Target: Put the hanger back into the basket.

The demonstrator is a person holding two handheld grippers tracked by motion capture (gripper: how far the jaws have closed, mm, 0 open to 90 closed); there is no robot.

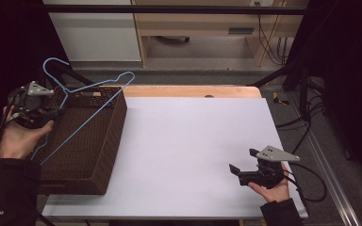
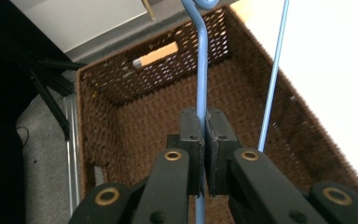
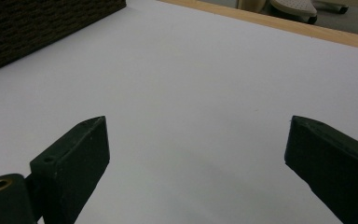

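Observation:
A light blue wire hanger (image 1: 86,89) hangs tilted over the brown wicker basket (image 1: 107,136) at the table's left. My left gripper (image 1: 52,112) is shut on the hanger's wire near its neck; in the left gripper view the blue hanger (image 2: 201,70) runs up between the closed pads (image 2: 190,127), above the basket's inside (image 2: 135,121). My right gripper (image 1: 241,162) rests low over the white table surface at the front right, jaws wide open with nothing between them; the right gripper (image 3: 196,154) faces bare white surface.
The white table top (image 1: 193,136) has a wooden strip (image 1: 193,91) along its far edge. A corner of the basket (image 3: 37,28) lies far left in the right gripper view. Cables (image 1: 306,183) trail off the right edge. Cabinets stand beyond the table.

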